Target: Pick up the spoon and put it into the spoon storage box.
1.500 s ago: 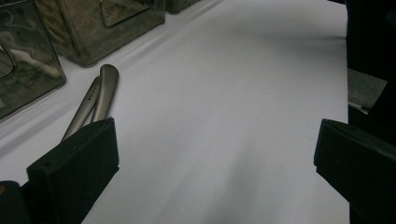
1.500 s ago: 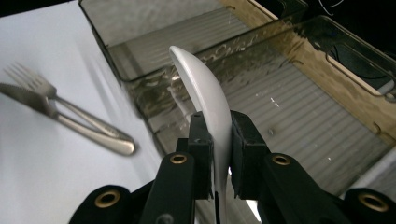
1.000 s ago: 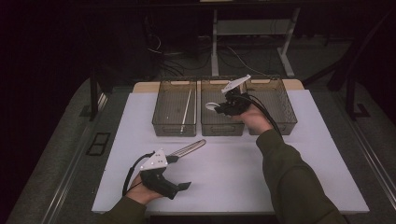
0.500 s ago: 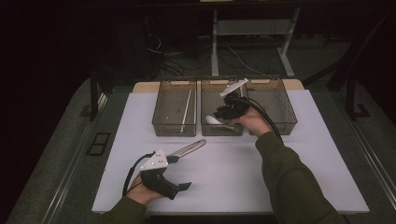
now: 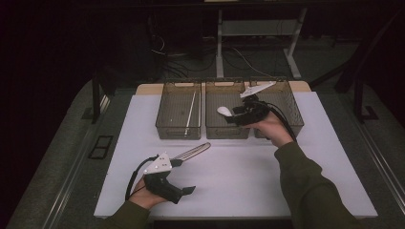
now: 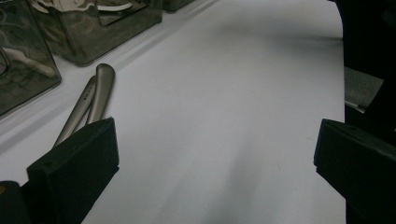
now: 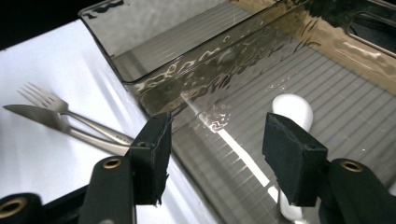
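Sorting cutlery into three smoky bins, by the look of it; white spoon [image 7: 292, 112] already lying on the ribbed floor of the middle bin [image 5: 227, 132], right tool [image 7: 215, 154] poised above it with jaws wide and empty; left bin [image 5: 177, 129] holding a thin pale stick-like piece, too small to name. Fork [image 7: 42, 100] and knife [image 7: 32, 115] left side by side on the desk [image 5: 248, 181] just in front of the bins, near the left tool [image 6: 215, 163], which sits low over the desk, jaws wide, gripping nothing; roughly halfway, as a judgement.
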{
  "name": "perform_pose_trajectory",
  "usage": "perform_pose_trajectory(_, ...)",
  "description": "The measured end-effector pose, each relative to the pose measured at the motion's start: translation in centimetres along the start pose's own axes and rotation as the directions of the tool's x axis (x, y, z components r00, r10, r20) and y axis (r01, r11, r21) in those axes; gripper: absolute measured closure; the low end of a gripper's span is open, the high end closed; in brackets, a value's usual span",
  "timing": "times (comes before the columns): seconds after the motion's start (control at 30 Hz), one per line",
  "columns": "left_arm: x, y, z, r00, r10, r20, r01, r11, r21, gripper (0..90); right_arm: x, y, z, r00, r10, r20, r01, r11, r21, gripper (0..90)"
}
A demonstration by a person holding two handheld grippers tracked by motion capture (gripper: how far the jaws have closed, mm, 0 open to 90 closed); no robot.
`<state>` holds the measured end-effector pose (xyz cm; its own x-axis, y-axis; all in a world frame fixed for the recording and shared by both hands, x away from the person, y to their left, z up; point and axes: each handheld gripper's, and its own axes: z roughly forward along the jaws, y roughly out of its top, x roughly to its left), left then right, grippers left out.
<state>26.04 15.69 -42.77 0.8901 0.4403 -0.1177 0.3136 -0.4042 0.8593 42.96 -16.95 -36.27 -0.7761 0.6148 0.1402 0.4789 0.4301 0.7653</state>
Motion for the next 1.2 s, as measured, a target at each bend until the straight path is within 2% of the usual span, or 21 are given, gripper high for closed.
perform_pose_trajectory(0.2, 0.0, 0.0, 0.0, 1.0, -0.005, -0.005, 0.005, 1.0, 0.002, 0.0, 0.4, -1.4, -2.1, 0.9997, 0.003, -0.023, -0.004, 0.999, -0.043, 39.0)
perform_pose_trajectory(0.47, 0.0, 0.0, -0.1, 0.9999, -0.005, -0.009, 0.005, 1.0, 0.005, 0.0, 1.5, -4.0, -4.8, 0.9996, -0.011, -0.027, 0.009, 0.997, -0.079, 37.3)
perform_pose_trajectory(0.67, 0.0, 0.0, -0.1, 0.9999, -0.008, -0.015, 0.008, 0.9999, 0.007, 0.0, 2.3, -7.2, -6.1, 0.9999, 0.011, -0.009, -0.011, 0.996, -0.088, 34.6)
perform_pose_trajectory(0.8, 0.0, 0.0, -0.2, 0.9997, -0.009, -0.023, 0.01, 0.9999, 0.01, 0.0, 2.8, -9.4, -6.7, 0.9992, 0.03, 0.027, -0.027, 0.996, -0.086, 32.3)
perform_pose_trajectory(0.9, 0.0, 0.0, -0.3, 0.9996, -0.009, -0.025, 0.009, 0.9999, 0.009, 0.0, 3.0, -11.1, -7.4, 0.9982, 0.054, 0.024, -0.052, 0.994, -0.096, 30.4)
perform_pose_trajectory(1.2, 0.0, 0.1, -0.4, 0.9994, -0.008, -0.033, 0.008, 0.9999, 0.008, 0.0, 3.5, -15.4, -9.2, 0.996, 0.071, 0.055, -0.065, 0.992, -0.11, 27.3)
